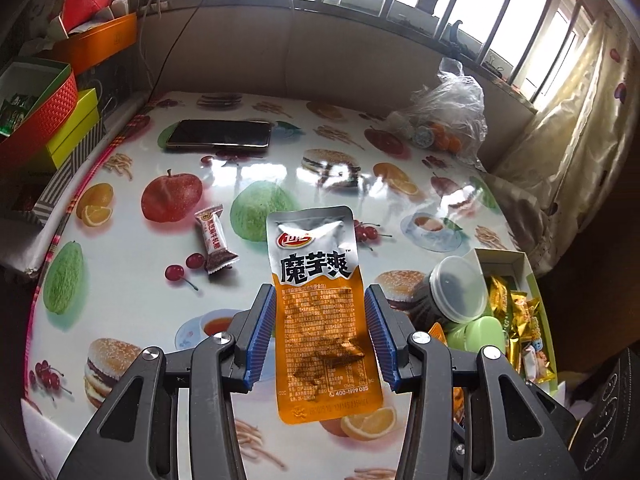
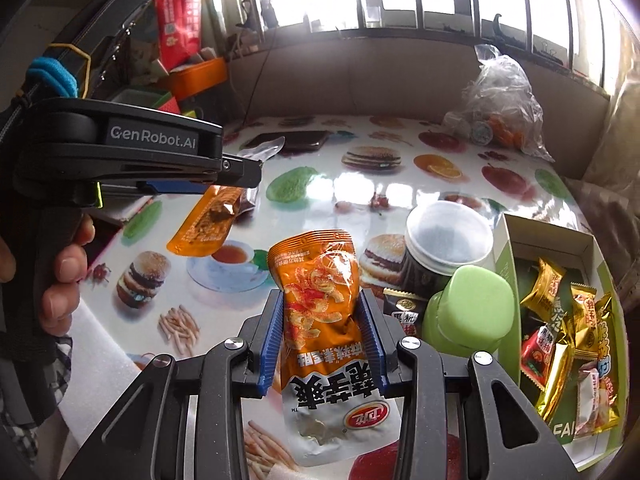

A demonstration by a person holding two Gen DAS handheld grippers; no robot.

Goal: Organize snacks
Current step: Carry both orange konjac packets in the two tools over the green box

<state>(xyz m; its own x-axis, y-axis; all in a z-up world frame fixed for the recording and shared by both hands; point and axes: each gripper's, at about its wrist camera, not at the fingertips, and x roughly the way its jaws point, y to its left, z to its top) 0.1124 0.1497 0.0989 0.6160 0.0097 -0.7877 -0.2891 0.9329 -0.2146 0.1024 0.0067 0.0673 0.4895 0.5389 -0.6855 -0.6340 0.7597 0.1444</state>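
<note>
Both units loaded when I checked the feeds. My left gripper [image 1: 320, 336] was pinching an orange-and-silver konjac pouch [image 1: 320, 316] by its long edges, blue pads [image 1: 262, 340] pressed against either side, silver end pointing away from the cam; in the right wrist view that same pouch [image 2: 204, 224] hung clear above the table [image 2: 360, 184], w/ the left unit's body crossing the upper left of frame. My right gripper [image 2: 322, 340] was clamped on a second konjac pouch [image 2: 324, 344], orange end fwd, silver end toward the cam, also held off the surface. A small wrapped candy [image 1: 214, 244] lay on the fruit-print tablecloth to the left of the left-hand pouch, well apart from it. The snack box [image 2: 508, 248] sat at the table's right edge w/ gold and red wrappers [image 2: 560, 320] inside; just beside its left wall stood a dark jar w/ clear lid [image 2: 448, 240] and a green-capped container [image 2: 468, 312], the two touching or nearly so, couldn't tell which. Phone [image 1: 220, 134] lay flat at far side, clear plastic bag [image 1: 452, 116] of items at far right. Red and orange boxes [image 1: 44, 116] stacked off the table's left edge.
</note>
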